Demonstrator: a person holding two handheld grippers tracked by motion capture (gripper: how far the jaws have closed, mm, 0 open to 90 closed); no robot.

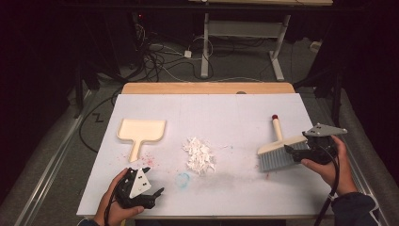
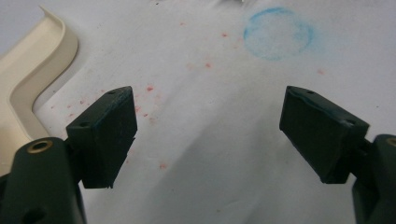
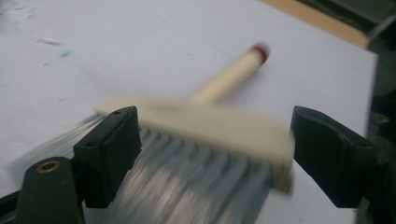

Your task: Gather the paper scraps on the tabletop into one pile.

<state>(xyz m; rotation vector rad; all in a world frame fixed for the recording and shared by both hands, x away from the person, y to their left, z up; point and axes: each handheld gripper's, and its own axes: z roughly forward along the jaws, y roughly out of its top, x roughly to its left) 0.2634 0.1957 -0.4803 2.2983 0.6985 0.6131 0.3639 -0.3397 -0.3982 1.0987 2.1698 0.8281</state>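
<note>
We see the hand brush lying on the white table cover at the right, its cream handle with a red tip pointing away from the person and its grey bristles toward the near edge. The right gripper sits just beside the brush head; in the right gripper view its jaws stand wide, with the brush head between them but the pads not pressing on it. The left gripper rests near the front left, jaws wide apart over bare cover, holding nothing. A cream dustpan lies at the left, and a pile of white paper scraps sits in the middle, between dustpan and brush
</note>
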